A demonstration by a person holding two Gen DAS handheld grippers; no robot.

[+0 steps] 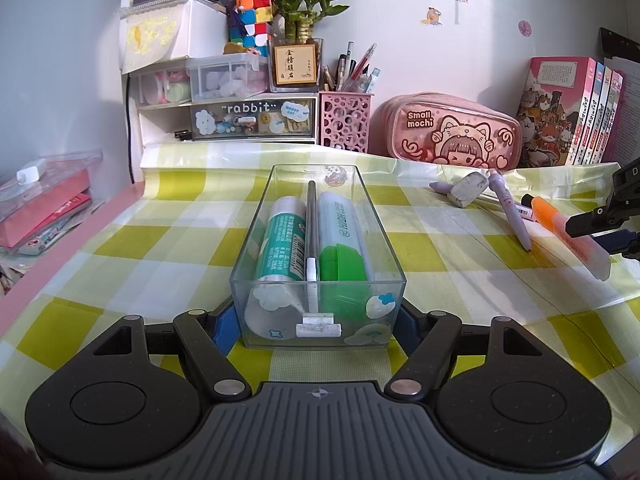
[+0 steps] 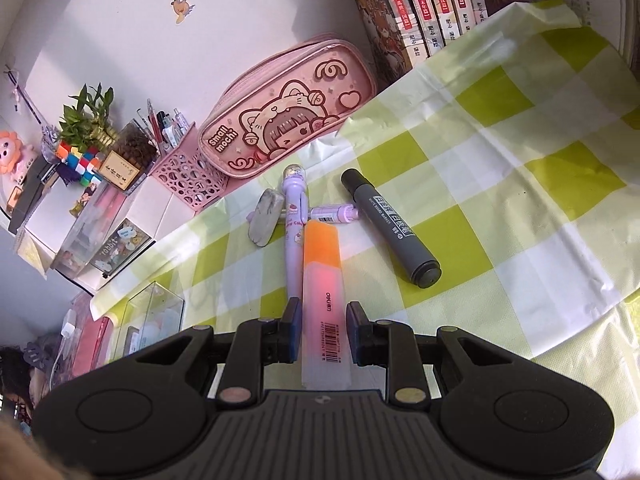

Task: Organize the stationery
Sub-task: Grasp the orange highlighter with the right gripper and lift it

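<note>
Orange highlighter [image 2: 322,280] pinched in right gripper [image 2: 323,330] jaws, purple pen [image 2: 293,240] alongside, left gripper [image 1: 318,322] jaws clamping clear tray [image 1: 256,240].

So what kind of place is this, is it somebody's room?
Probably a home study desk, maybe a child's. There is a pink pencil case with a cartoon on it, a pen holder full of pens, a row of books against the wall, and a checked tablecloth.
</note>
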